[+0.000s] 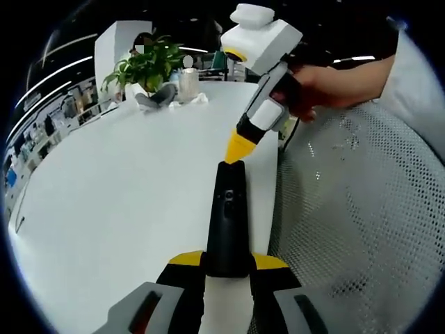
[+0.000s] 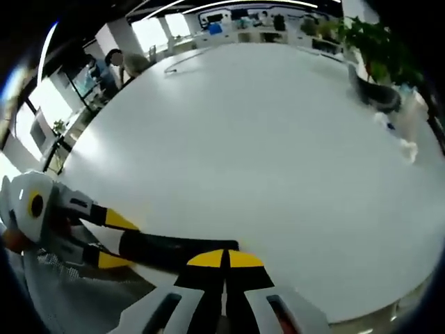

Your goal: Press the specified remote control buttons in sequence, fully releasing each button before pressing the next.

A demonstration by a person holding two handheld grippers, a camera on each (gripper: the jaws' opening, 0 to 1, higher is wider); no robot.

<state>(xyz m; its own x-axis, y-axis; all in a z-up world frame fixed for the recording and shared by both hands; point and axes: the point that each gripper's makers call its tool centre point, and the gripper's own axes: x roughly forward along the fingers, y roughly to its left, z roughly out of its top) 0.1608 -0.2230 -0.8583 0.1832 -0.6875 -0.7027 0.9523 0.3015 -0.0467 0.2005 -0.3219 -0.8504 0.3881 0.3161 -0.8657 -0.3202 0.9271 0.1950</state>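
1. Remote control (image 1: 227, 223) sits clamped between the fingers of your left gripper (image 1: 227, 268), a long, slim black bar pointing away from you along the desk (image 1: 118, 202) edge, with a small round button on its upper face.

2. Your right gripper (image 1: 236, 154) has its yellow fingers drawn together into a point, gripping nothing, and that point rests at the far end of the remote; whether it is actually pressing a button there, you cannot tell from these views.

3. In the right gripper view the same fingers (image 2: 208, 259) meet at a seam right over the end of the black remote, with the left gripper (image 2: 106, 240) holding it from the other side.

4. Progress, as a judgement: you are in the middle of a press or just at contact. Nothing shows which buttons are done, so count the sequence as unfinished.

5. Desk is smooth, white, glossy and rounded. A white mesh chair back (image 1: 368, 209) stands beside it, and a potted plant (image 1: 147, 64) with a crumpled cloth sits well away at the far end.
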